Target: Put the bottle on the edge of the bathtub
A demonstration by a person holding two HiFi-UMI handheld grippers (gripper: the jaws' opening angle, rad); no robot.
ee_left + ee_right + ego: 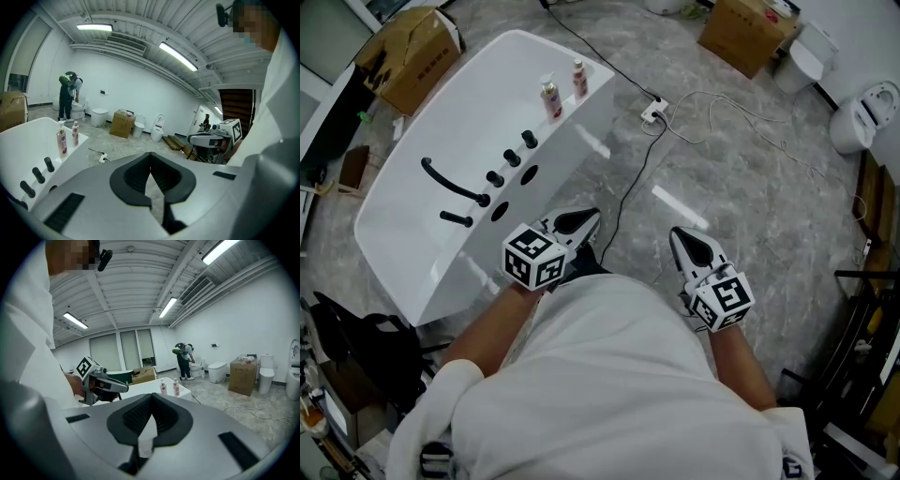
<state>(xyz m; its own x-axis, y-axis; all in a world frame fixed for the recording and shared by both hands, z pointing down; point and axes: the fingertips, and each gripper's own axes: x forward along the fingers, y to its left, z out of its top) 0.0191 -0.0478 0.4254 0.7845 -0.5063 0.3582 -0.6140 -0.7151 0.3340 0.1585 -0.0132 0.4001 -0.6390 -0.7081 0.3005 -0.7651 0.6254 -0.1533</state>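
Two pink-labelled bottles [549, 98] [579, 78] stand upright on the far rim of the white bathtub [412, 206]. In the left gripper view they show at the left [61, 140] [75, 133], and in the right gripper view at mid-distance [163, 387] [176, 386]. My left gripper [584, 218] [150, 155] hangs by the tub's near side, well short of the bottles. It is shut with nothing between its jaws. My right gripper [683, 235] [151, 397] is held over the floor to the right, also shut and empty.
A black faucet spout [450, 183] and black knobs [512, 157] sit on the tub deck. A power strip [653, 111] with cables lies on the grey floor. Cardboard boxes [748, 33] [408, 56] and toilets [867, 112] stand around. A person [69, 96] bends over far off.
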